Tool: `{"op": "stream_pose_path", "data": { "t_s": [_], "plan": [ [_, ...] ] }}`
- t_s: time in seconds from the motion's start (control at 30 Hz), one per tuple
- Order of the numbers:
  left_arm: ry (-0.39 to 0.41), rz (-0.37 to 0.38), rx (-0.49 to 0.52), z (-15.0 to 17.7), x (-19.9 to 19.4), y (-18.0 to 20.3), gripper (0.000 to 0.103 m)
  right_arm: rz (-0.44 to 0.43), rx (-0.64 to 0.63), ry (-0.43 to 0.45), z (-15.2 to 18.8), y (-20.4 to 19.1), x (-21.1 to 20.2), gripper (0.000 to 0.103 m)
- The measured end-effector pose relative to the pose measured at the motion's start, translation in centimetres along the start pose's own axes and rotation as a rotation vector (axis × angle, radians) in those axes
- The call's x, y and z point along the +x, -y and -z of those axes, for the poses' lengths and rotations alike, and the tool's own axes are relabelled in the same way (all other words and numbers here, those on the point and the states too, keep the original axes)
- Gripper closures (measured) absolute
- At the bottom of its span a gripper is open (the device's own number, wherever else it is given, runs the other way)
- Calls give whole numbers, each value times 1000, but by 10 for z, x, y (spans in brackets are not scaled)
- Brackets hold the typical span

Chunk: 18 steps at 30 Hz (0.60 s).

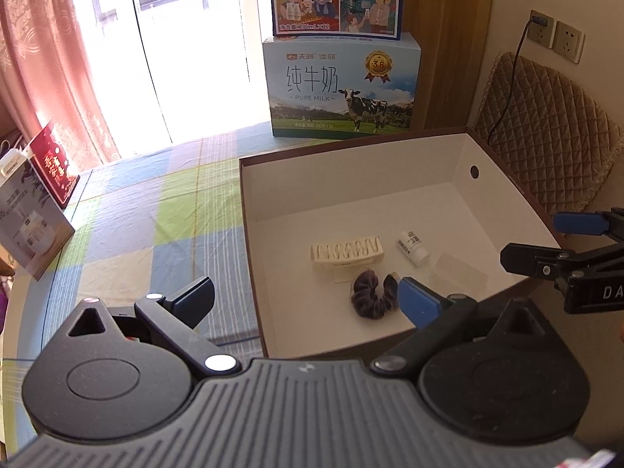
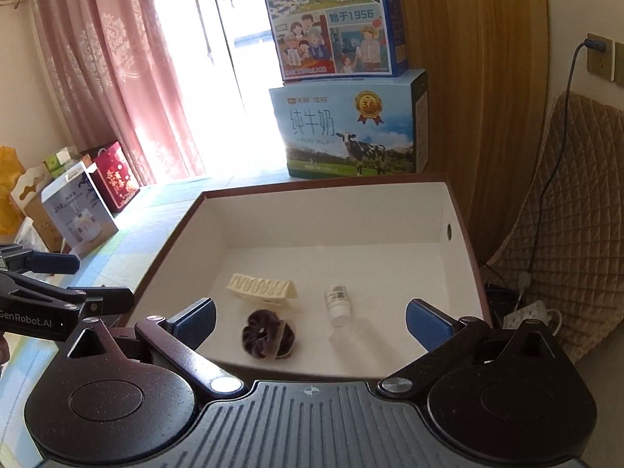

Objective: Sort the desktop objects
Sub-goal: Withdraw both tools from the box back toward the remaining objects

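An open brown box with a white inside (image 1: 464, 156) (image 2: 444, 202) stands on the checked tablecloth. On its floor lie a cream claw hair clip (image 1: 346, 254) (image 2: 262, 288), a dark purple scrunchie (image 1: 372, 294) (image 2: 267, 334), a small white bottle (image 1: 413, 248) (image 2: 338, 303) and a clear plastic piece (image 1: 460, 273) (image 2: 353, 337). My left gripper (image 1: 308, 300) hovers open over the box's near left edge, holding nothing. My right gripper (image 2: 310, 321) is open above the near edge, just before the scrunchie and the bottle, also holding nothing. Each gripper shows at the side of the other's view.
Two milk cartons (image 1: 341, 85) (image 2: 351, 128) are stacked behind the box. Gift boxes (image 1: 31, 210) (image 2: 84, 214) stand at the table's left. A quilted chair back (image 1: 546, 136) (image 2: 565, 214), a wall socket with a cable (image 1: 540, 27) and a power strip (image 2: 532, 314) lie to the right.
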State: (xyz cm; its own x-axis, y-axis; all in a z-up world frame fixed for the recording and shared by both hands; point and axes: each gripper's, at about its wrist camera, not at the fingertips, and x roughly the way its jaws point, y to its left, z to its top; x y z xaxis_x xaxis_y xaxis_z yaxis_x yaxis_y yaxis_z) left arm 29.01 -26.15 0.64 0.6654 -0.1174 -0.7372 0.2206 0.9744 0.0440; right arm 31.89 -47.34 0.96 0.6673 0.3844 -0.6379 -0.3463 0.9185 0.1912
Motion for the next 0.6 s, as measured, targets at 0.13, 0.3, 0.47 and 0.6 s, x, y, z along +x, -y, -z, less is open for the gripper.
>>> {"op": "stream_pose_path", "data": {
  "t_s": [0.13,0.3,0.47,0.6],
  "plan": [
    [-2,-7,-10,9,-12,-5,4,-11,-5,4,6,-10,-10,2],
    [-11,-16,-21,23,-26,-12,4,-14,-25,0,16,-24,-19,2],
    [-20,-15,-31,41,-41,-19,4,-29,-29,-18,28,-39,-27,2],
    [-32,-20,-38,55,-50,-25,4,-36,-36,-33,39,-53,-32,2]
  ]
}}
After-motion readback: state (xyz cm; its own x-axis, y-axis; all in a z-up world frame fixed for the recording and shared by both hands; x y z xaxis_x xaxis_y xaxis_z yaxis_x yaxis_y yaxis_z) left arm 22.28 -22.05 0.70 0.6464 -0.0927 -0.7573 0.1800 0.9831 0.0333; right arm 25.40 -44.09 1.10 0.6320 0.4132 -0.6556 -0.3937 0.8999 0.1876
